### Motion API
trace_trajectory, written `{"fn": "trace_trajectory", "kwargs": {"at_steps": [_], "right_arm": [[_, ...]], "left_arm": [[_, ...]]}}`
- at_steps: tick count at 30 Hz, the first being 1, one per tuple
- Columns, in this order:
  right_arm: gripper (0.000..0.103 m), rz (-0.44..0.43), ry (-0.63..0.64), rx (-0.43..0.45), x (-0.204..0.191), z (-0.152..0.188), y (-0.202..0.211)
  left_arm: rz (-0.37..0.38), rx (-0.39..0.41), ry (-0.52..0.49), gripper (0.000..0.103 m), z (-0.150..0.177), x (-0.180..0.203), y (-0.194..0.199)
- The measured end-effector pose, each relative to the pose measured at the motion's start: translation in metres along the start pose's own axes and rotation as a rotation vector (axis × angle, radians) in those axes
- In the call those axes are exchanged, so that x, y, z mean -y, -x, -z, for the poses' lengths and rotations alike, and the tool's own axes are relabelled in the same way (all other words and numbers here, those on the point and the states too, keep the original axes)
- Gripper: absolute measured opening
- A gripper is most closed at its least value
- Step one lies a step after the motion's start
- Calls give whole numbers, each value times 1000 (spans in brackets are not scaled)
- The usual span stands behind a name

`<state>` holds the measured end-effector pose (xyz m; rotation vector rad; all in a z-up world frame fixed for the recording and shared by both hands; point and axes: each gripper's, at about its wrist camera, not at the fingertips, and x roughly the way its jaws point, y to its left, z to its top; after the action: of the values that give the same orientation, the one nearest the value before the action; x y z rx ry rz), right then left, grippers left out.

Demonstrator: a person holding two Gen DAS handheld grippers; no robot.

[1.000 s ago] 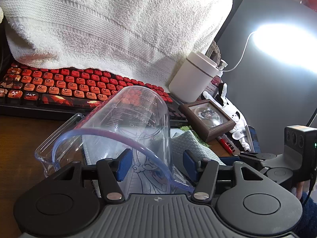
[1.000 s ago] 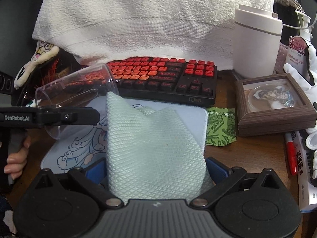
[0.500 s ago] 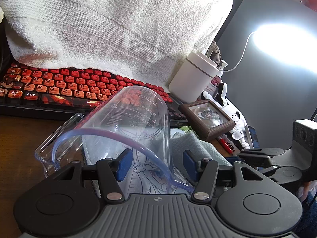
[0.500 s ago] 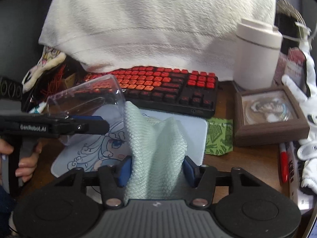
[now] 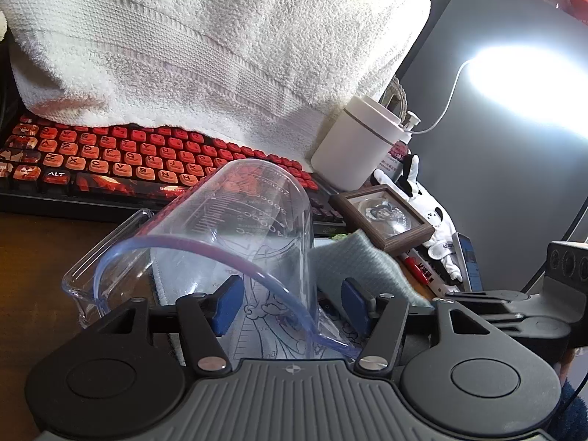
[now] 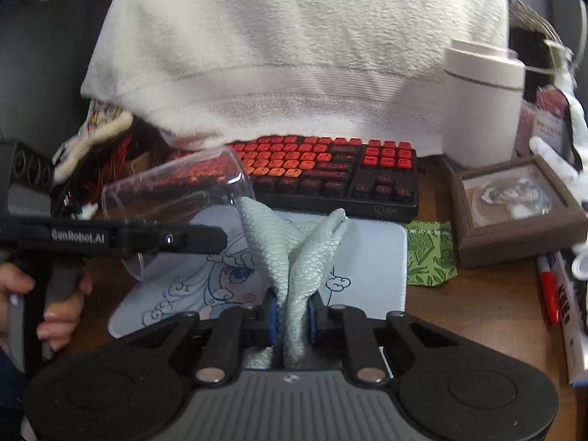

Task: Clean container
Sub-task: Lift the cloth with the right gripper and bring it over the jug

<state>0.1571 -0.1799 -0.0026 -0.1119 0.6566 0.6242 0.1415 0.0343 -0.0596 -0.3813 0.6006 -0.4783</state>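
Left gripper (image 5: 292,303) holds clear measuring cup (image 5: 235,242) on its side at centre frame, fingers (image 5: 228,303) on the rim. Pale green cloth (image 5: 364,268) lower right, just beside the cup. Red keyboard (image 5: 110,161) upper left under white towel (image 5: 205,44).

Right gripper (image 6: 291,318) now pinched tight on cloth (image 6: 294,257).

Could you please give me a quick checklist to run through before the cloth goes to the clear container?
1. Right gripper shut on the green cloth: ok.
2. Left gripper holding the clear container: ok; its wall sits between the blue pads.
3. Container lifted and tipped on its side: ok.
4. Container mouth faces the cloth: not ok; the cloth is at its closed base.
5. Dirt inside the container: cannot tell.
6. Keyboard close behind: ok, apart from both.
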Motion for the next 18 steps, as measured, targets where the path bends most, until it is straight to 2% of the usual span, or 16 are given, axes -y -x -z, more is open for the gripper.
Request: {"fn": "trace_trajectory", "kwargs": {"at_steps": [18], "right_arm": [[16, -108, -45, 98, -17, -81, 21]], "left_arm": [[6, 4, 0, 59, 2, 1, -1]]}}
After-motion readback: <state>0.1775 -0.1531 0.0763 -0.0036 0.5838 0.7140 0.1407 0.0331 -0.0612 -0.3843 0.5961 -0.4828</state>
